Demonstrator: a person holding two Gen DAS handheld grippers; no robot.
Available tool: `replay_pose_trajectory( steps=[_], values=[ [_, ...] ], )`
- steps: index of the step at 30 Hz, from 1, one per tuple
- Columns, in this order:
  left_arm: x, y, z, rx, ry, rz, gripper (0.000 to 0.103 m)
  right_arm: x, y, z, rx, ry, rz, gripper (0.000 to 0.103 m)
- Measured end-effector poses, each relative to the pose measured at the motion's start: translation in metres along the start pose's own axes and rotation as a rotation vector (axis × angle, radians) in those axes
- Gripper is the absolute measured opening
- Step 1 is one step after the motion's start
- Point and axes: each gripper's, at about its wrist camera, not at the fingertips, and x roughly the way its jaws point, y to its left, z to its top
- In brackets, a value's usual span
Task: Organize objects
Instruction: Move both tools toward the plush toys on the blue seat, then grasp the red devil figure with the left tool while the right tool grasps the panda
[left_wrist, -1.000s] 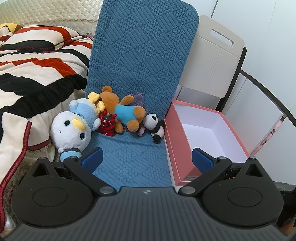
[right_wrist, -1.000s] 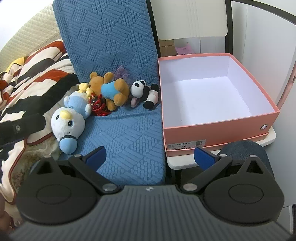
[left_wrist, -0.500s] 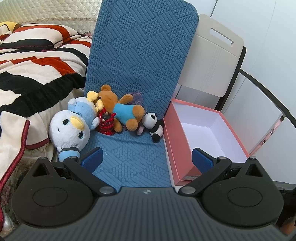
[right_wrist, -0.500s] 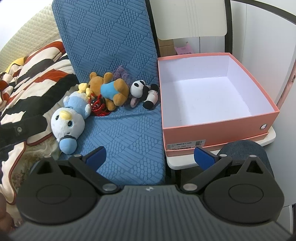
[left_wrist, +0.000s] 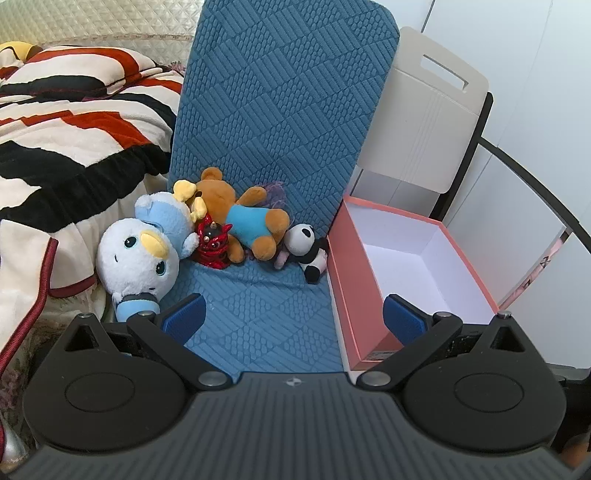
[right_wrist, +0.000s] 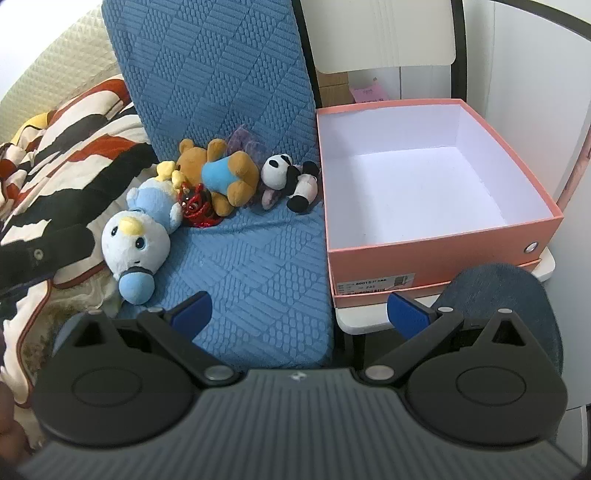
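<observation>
Nearby, at the far left, a striped red, black and cream blanket (left_wrist: 74, 147) lies bunched on a bed. Beside it stands a chair covered in a quilted blue fabric pad (left_wrist: 280, 110). A cluster of soft toys sits at the back of its seat. From left to right they are a white and pale blue penguin plush (left_wrist: 142, 254), a small shiny red figure (left_wrist: 212, 245), a brown teddy bear in a blue shirt (left_wrist: 240, 221) and a small black and white panda plush (left_wrist: 304, 247). Just right of the chair, an open, empty pink cardboard box with a white inside (right_wrist: 436, 177) rests on a white chair seat.

The left gripper (left_wrist: 293, 319) hangs above the front of the blue seat, fingers spread wide and holding nothing. The right gripper (right_wrist: 301, 314) hovers nearer the box, also spread and empty.

The toys lean on one another, so lifting one could drag or topple a neighbour, perhaps off the seat edge. The penguin already overhangs the left side. Soft plush may also slip from a shallow pinch.

Something purple behind the bear is mostly hidden and cannot be identified. The label on the box front is too small to read. A dark blue rounded shape at the lower right is cut off.
</observation>
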Motion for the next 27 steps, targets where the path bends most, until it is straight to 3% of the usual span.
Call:
replay_pose_trajectory(
  steps=[20, 27],
  values=[
    [0.059, 0.028, 0.002, 0.042, -0.035, 0.068, 0.103, 0.052, -0.005, 0.017, -0.047, -0.024, 0.04, 0.103],
    [0.101, 0.044, 0.003, 0.024, -0.063, 0.12, 0.103, 0.08, 0.0, 0.024, -0.146, -0.111, 0.065, 0.103]
  ],
)
